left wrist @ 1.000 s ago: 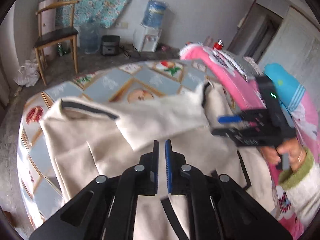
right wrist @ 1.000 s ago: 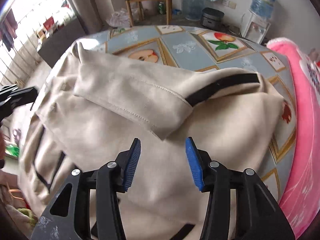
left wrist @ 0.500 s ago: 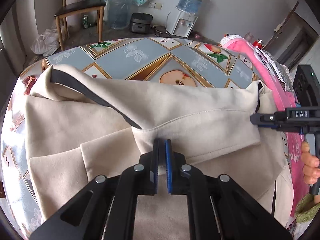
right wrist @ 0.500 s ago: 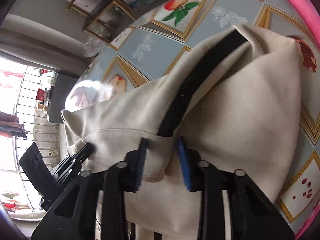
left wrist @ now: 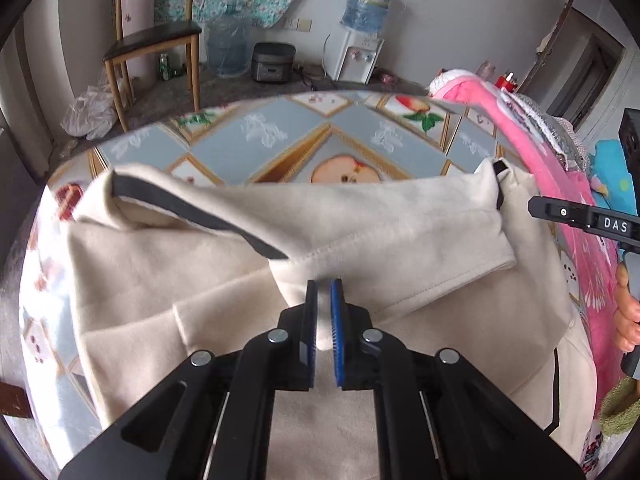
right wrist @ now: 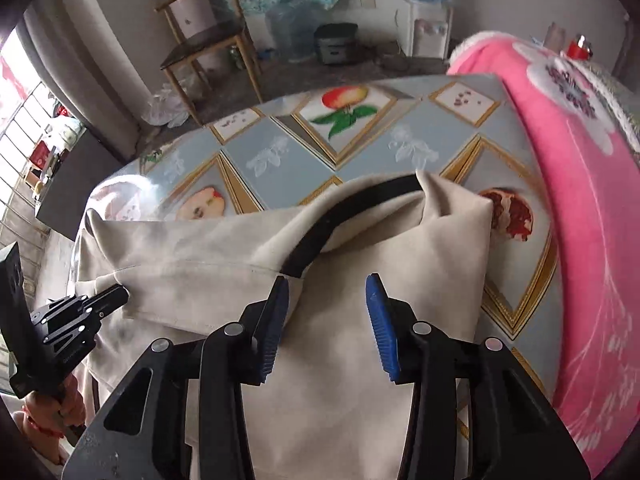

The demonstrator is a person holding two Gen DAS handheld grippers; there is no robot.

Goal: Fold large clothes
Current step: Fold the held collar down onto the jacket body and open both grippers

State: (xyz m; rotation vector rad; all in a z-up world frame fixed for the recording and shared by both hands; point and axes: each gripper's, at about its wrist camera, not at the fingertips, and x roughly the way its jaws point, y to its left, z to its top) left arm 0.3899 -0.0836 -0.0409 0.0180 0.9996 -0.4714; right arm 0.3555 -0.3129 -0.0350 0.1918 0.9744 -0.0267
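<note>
A large cream garment (left wrist: 168, 280) with black trim lies spread on the round table (left wrist: 280, 140). Its folded-over sleeve (left wrist: 380, 232) lies across the body. My left gripper (left wrist: 324, 286) is nearly shut, its tips at the sleeve's hem; no cloth shows between the pads. It also shows in the right wrist view (right wrist: 114, 294) at the sleeve's far end. My right gripper (right wrist: 326, 284) is open and empty above the garment (right wrist: 380, 260), just below the black stripe (right wrist: 352, 204). It shows at the right edge of the left wrist view (left wrist: 536, 204).
A pink blanket (right wrist: 580, 200) lies along the table's right side. Beyond the table stand a wooden chair (left wrist: 152, 40), water bottles, a rice cooker (left wrist: 274, 62) and a water dispenser (left wrist: 360, 44). The fruit-patterned tablecloth (right wrist: 320, 148) shows at the far side.
My right gripper has opened and let go of the sleeve's black-striped end, drawing back a little. My left gripper stays at the sleeve hem, its jaws slightly parted.
</note>
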